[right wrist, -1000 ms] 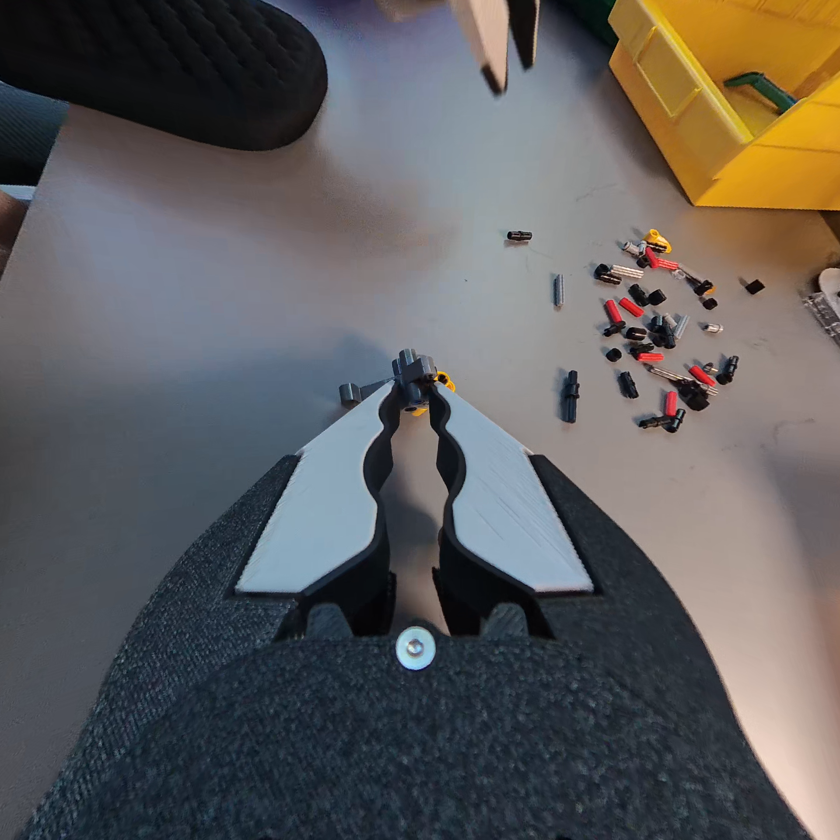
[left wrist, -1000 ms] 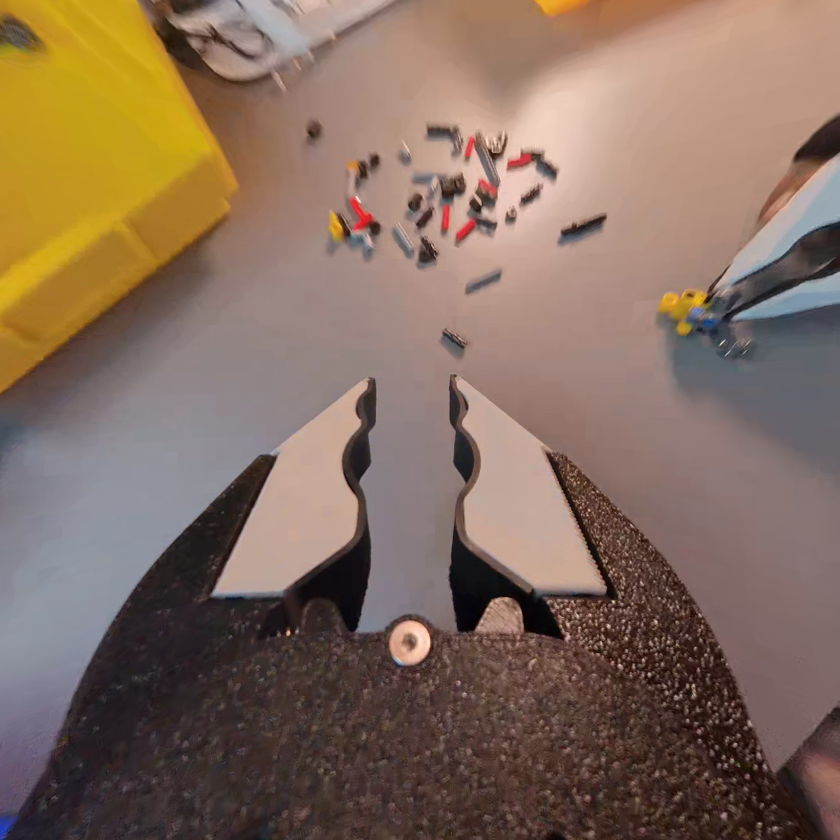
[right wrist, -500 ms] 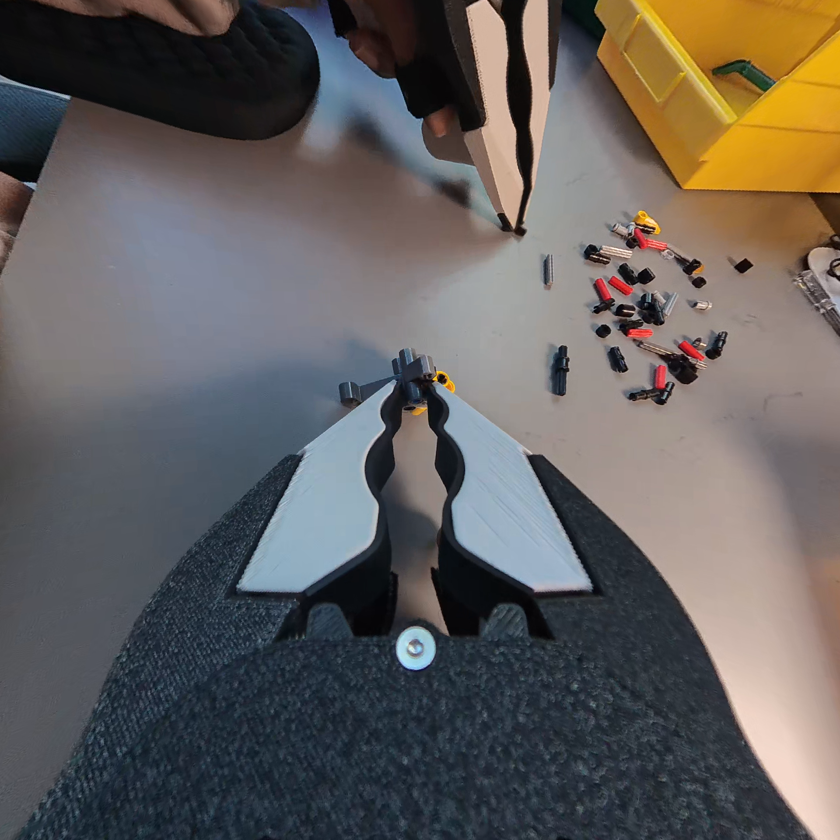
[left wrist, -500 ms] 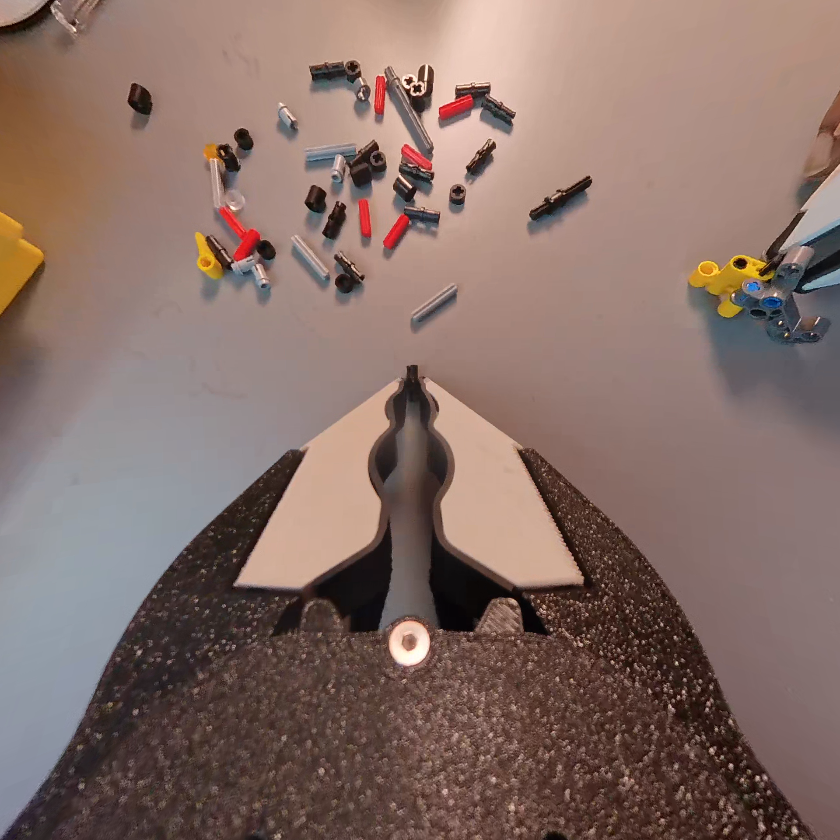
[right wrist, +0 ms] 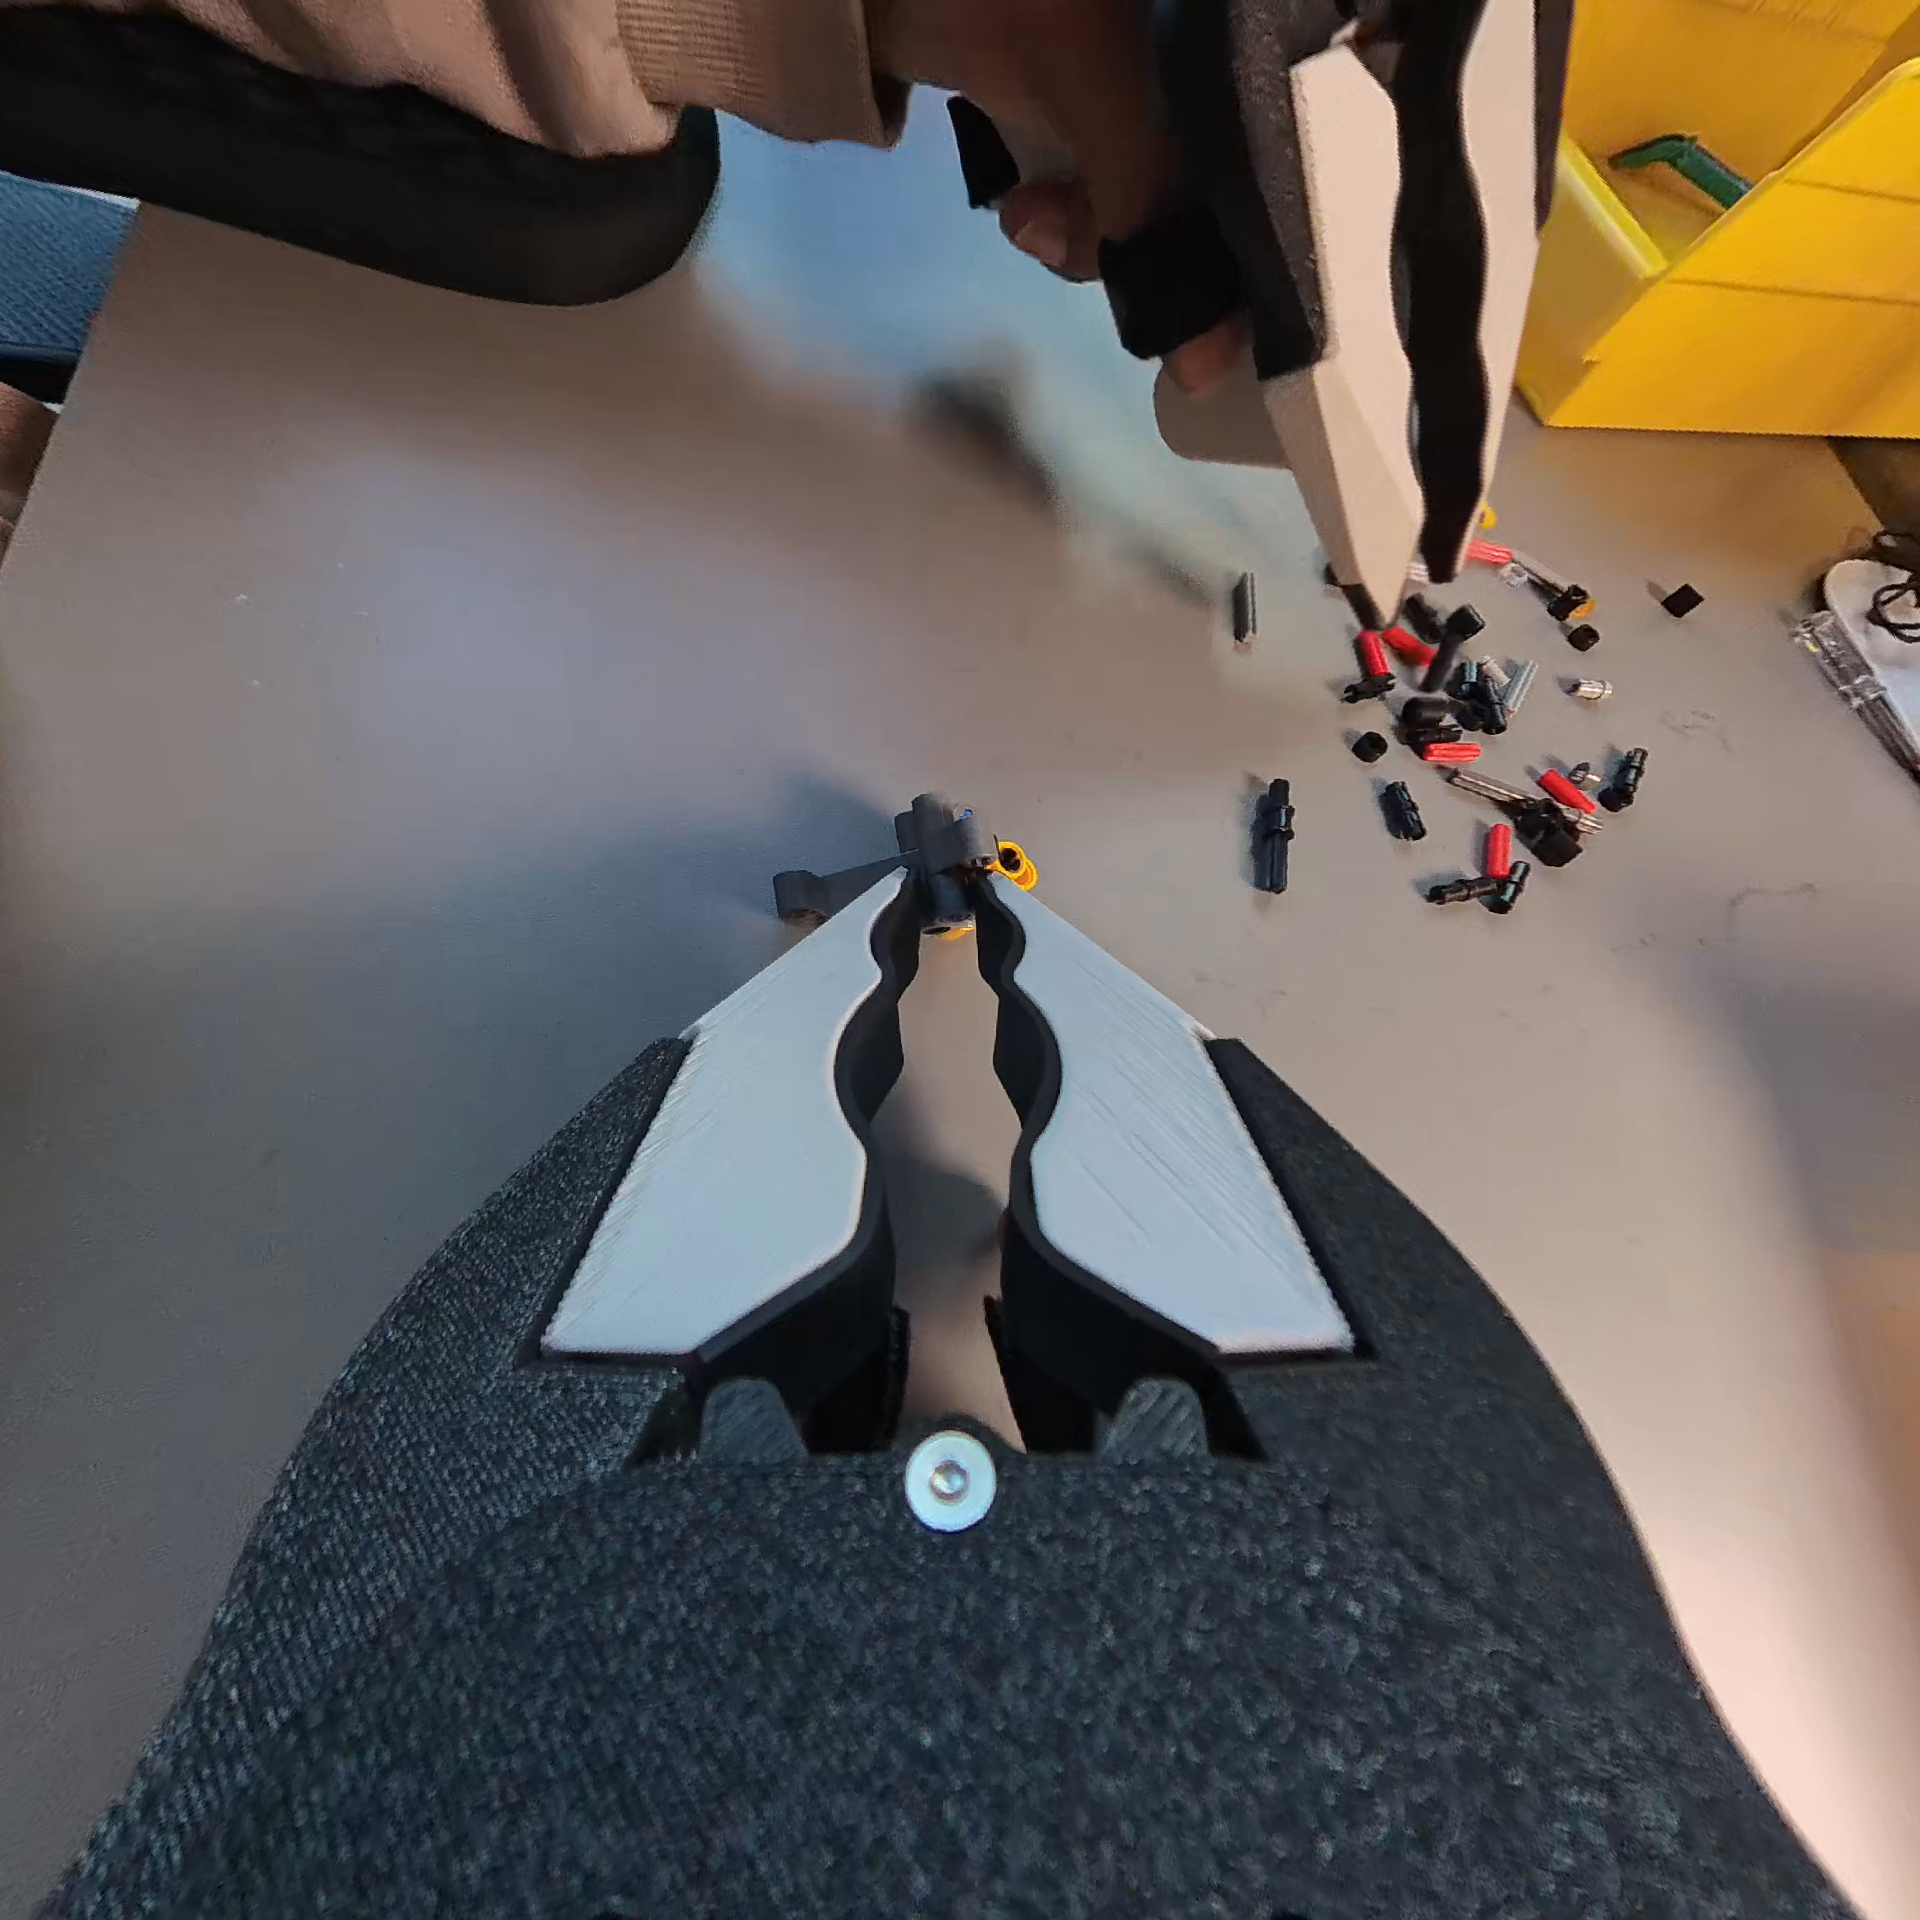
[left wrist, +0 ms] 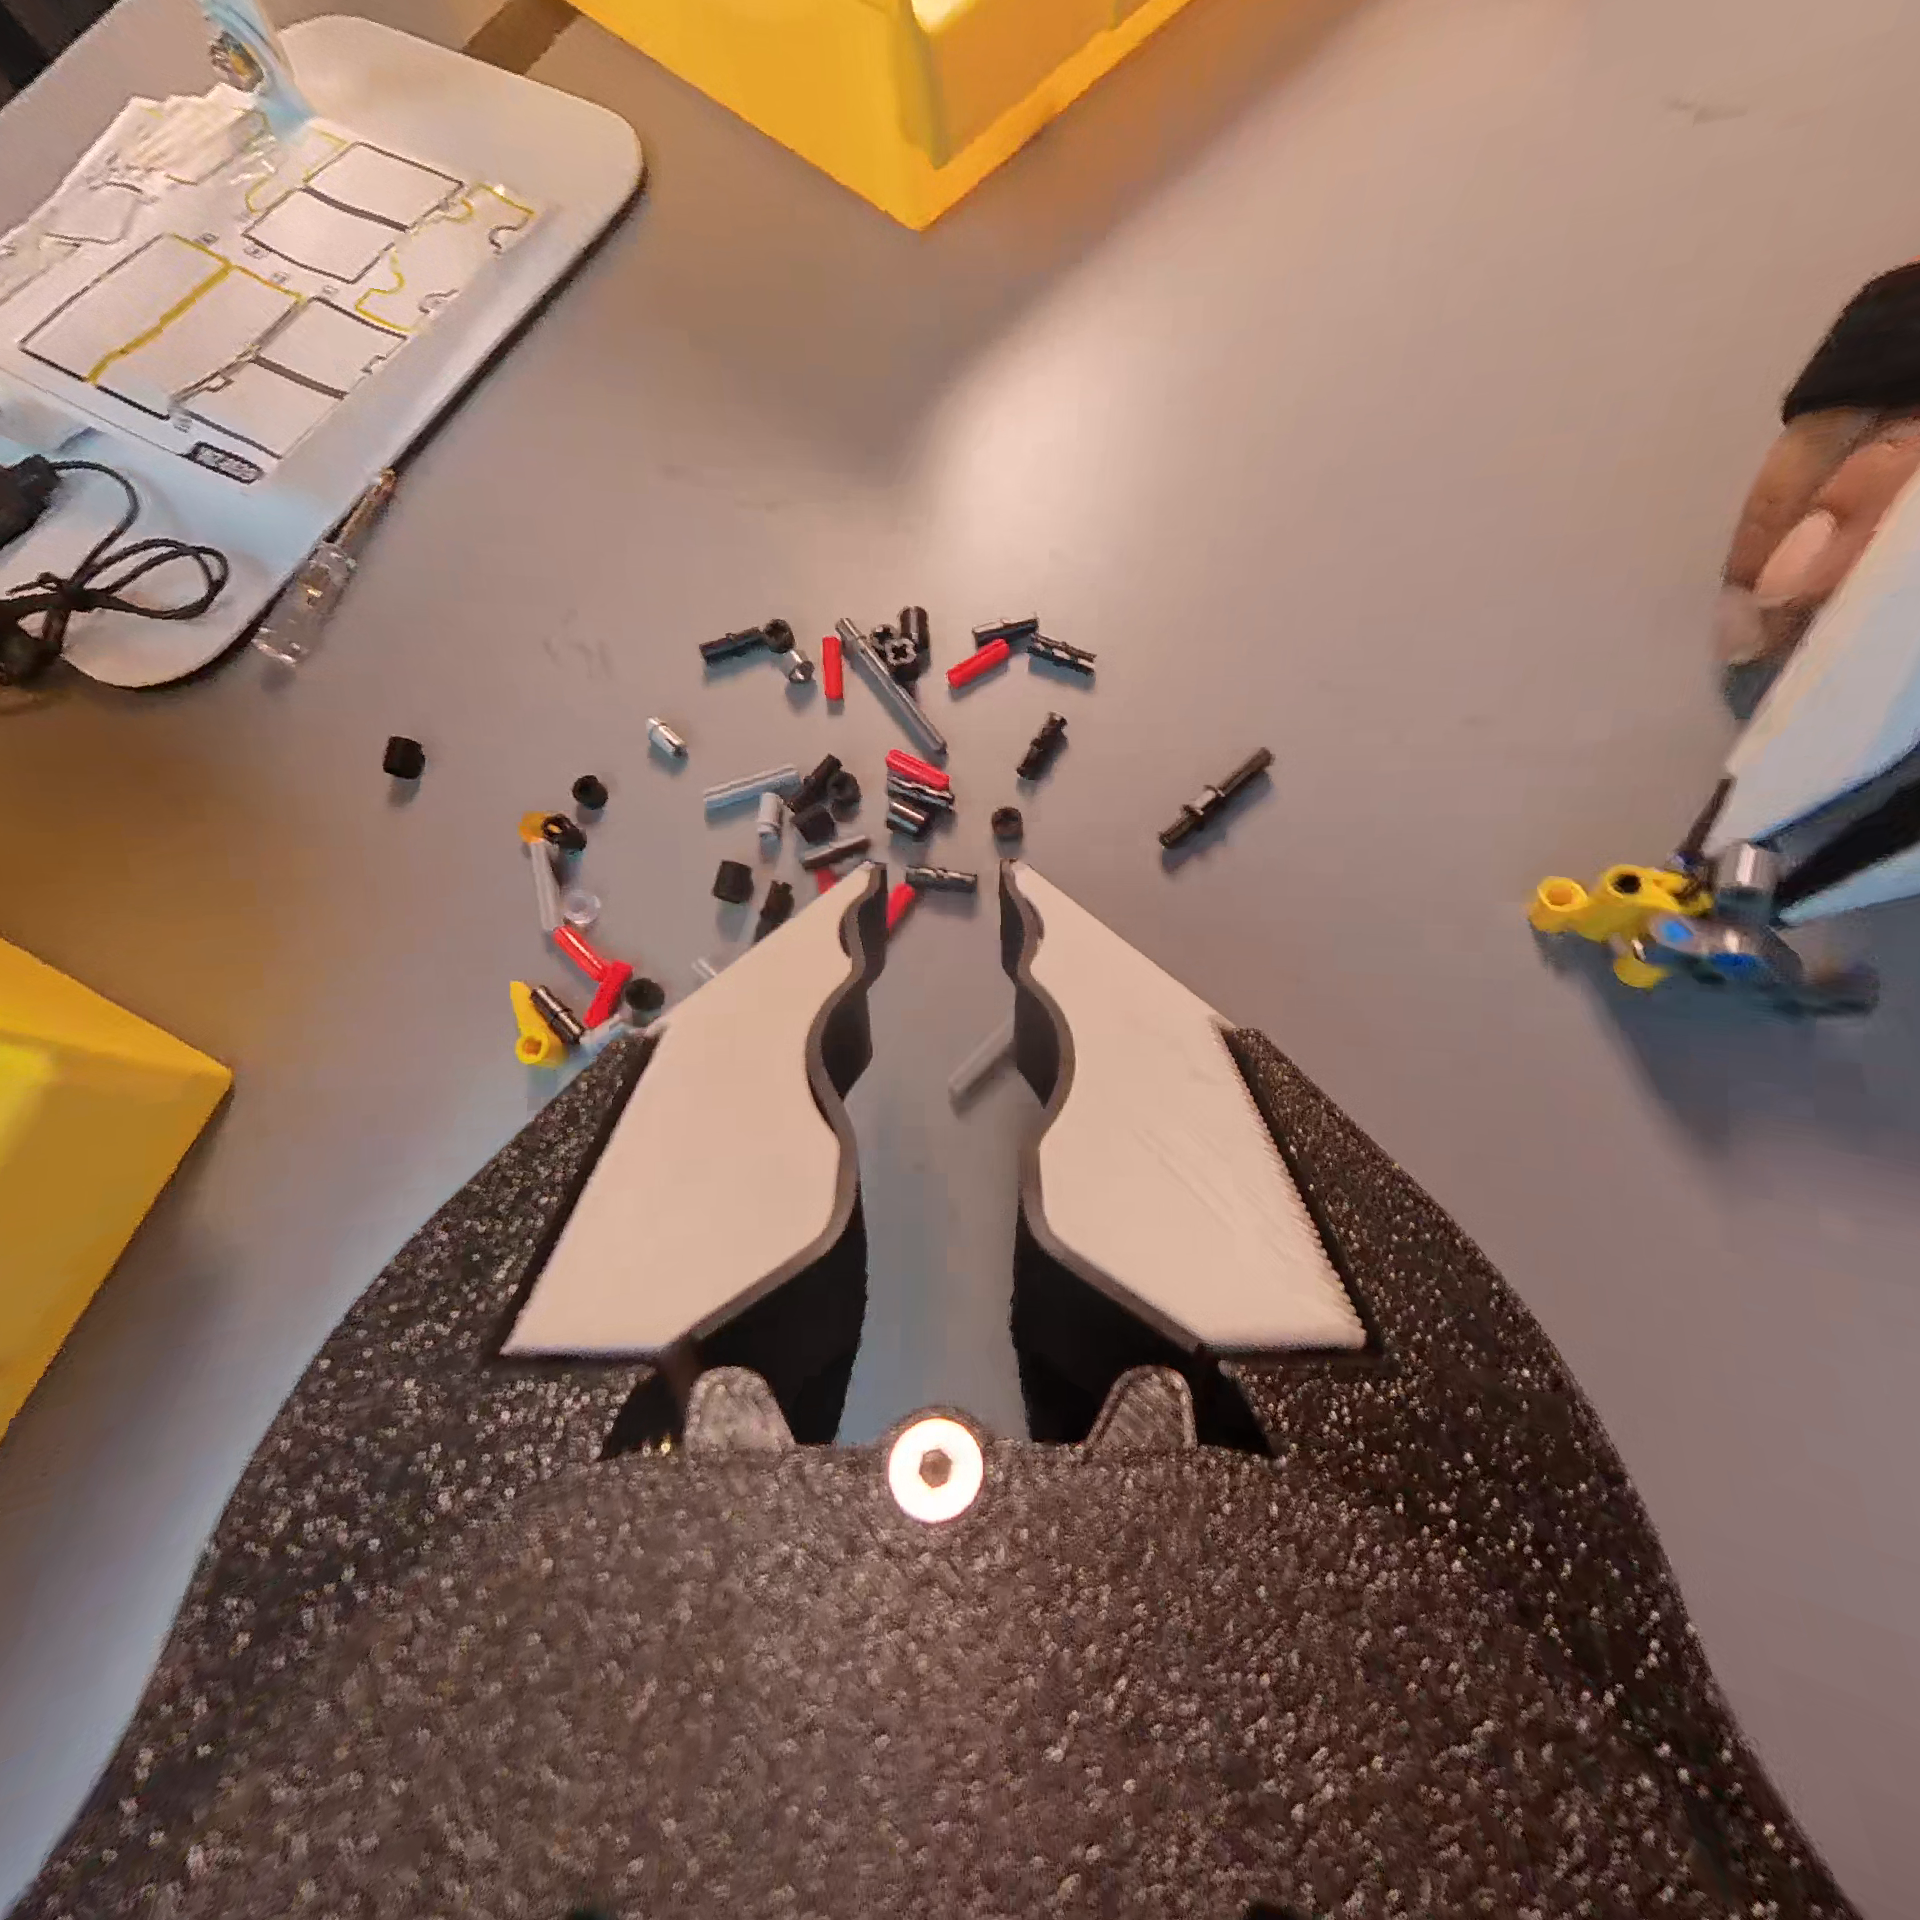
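My smooth grey desk (left wrist: 1299,436) carries a scatter of small black, red and grey plastic pins (left wrist: 831,790) at twelve o'clock, yellow plastic bins (left wrist: 914,94) beyond, a white instruction sheet (left wrist: 239,301) at ten.

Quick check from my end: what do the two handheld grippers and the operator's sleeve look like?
Both the left gripper and right gripper have speckled black bodies, pale grey pointed fingers with wavy black inner edges, and a silver screw. A tan sleeve shows above; no cables are visible.
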Demonstrator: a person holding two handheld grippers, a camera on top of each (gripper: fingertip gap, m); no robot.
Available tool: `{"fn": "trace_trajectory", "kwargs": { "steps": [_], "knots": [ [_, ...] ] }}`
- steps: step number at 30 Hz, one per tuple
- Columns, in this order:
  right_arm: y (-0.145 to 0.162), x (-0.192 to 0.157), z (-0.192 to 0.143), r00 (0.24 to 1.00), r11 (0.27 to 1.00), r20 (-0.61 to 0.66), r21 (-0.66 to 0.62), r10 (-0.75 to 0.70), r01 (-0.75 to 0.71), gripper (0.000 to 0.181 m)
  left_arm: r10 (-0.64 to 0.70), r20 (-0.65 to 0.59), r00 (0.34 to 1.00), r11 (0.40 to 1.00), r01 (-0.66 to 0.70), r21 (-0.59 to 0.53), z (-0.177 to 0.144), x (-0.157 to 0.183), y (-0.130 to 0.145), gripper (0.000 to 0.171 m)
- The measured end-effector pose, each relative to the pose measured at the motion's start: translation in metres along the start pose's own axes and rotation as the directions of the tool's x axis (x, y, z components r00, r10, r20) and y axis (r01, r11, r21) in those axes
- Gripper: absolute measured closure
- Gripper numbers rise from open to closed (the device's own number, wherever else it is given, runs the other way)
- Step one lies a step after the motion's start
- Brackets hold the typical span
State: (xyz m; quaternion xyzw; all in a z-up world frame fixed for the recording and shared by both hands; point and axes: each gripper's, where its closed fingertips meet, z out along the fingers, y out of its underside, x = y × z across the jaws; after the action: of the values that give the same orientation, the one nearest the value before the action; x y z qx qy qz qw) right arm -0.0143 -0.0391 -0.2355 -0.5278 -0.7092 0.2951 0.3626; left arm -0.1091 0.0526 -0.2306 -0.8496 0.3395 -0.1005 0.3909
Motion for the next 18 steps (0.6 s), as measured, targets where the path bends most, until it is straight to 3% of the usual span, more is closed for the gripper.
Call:
{"fn": "trace_trajectory", "kwargs": {
  "steps": [4, 7, 12, 14, 18],
  "knots": [
    [-0.001, 0.000, 0.001, 1.000, 1.000, 0.010, 0.002, 0.006, -0.006, 0.173, 0.022, -0.085, 0.996, 0.996, -0.029, -0.080, -0.008, 0.012, 0.025, 0.148],
    [-0.002, -0.001, 0.002, 1.000, 1.000, 0.015, 0.004, 0.008, -0.008, 0.173, 0.046, -0.072, 0.996, 0.990, -0.055, -0.126, -0.002, 0.010, 0.036, 0.166],
    [-0.007, 0.001, -0.003, 0.997, 0.997, 0.044, 0.047, 0.058, -0.060, 0.165, 0.060, 0.043, 0.997, 0.998, -0.059, -0.039, 0.006, -0.013, 0.013, 0.167],
    [-0.011, 0.005, -0.009, 0.993, 0.990, 0.057, 0.090, 0.106, -0.111, 0.164, 0.049, 0.094, 0.994, 0.999, -0.050, 0.009, 0.005, -0.021, 0.002, 0.153],
    [-0.010, 0.026, -0.015, 0.976, 0.968, 0.026, 0.126, 0.215, -0.216, 0.164, 0.076, -0.006, 0.997, 0.991, -0.075, 0.110, 0.003, 0.009, -0.014, 0.145]
  ]
}}
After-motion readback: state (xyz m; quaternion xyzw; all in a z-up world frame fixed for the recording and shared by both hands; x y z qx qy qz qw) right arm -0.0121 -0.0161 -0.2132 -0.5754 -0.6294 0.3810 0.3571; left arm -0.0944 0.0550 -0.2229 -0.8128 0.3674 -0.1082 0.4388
